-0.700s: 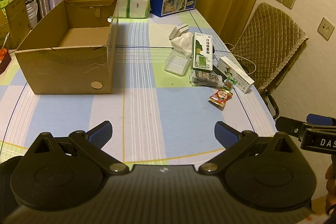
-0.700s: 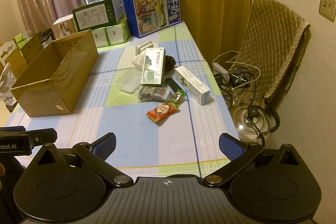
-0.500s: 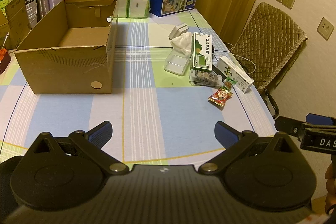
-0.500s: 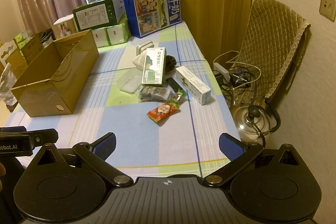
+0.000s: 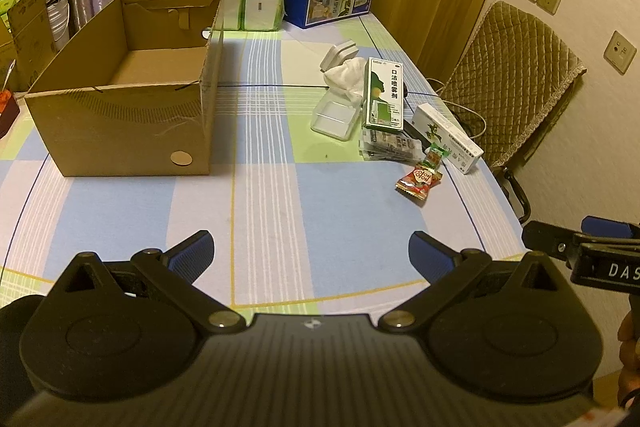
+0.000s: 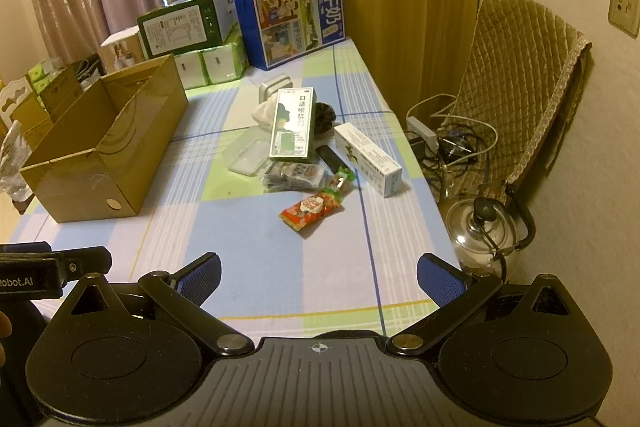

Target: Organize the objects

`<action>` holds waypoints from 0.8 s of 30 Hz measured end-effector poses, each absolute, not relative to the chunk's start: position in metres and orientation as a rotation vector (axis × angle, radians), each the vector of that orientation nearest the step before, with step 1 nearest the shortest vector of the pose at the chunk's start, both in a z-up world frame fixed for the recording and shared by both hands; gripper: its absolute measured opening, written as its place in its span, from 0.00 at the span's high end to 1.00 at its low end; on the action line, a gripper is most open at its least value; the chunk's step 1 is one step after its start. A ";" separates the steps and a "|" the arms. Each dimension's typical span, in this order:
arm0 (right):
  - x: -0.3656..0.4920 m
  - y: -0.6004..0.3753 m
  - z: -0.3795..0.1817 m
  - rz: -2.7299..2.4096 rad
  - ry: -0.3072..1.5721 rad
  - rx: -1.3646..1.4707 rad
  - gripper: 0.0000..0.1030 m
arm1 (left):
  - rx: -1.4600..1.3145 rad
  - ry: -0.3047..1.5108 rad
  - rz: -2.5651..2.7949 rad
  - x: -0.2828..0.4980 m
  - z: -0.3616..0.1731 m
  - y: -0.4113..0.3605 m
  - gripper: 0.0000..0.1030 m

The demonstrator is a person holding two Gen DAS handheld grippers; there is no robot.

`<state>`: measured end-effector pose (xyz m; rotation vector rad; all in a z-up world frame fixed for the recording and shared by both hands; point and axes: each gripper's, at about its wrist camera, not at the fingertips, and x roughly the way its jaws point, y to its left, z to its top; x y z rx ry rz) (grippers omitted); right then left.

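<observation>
our right tongs (image 6: 318,277) and left tongs (image 5: 310,251) hang spread and empty, the red snack packet (image 6: 312,207) lying straight ahead of the right pair, nearer it, long axis slanting up-right, while only the left view shows the cardboard box (image 5: 120,119) floor bare.

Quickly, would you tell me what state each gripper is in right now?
Left gripper: open, holding nothing.
Right gripper: open, holding nothing.

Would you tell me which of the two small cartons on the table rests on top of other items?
The green spray carton: it is propped across the clear tray and packets. The white carton lies flat on the cloth, nearer the table's right edge.
</observation>
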<state>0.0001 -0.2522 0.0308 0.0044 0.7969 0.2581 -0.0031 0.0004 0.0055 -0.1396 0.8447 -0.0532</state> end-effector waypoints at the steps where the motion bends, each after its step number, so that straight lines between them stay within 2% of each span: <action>1: 0.000 -0.252 0.030 0.258 0.797 0.005 0.02 | -0.140 0.845 -0.053 -0.003 0.006 0.000 0.01; 24: 0.018 -0.271 0.019 0.225 0.784 -0.003 0.02 | -0.161 0.854 -0.112 0.028 -0.010 0.001 0.02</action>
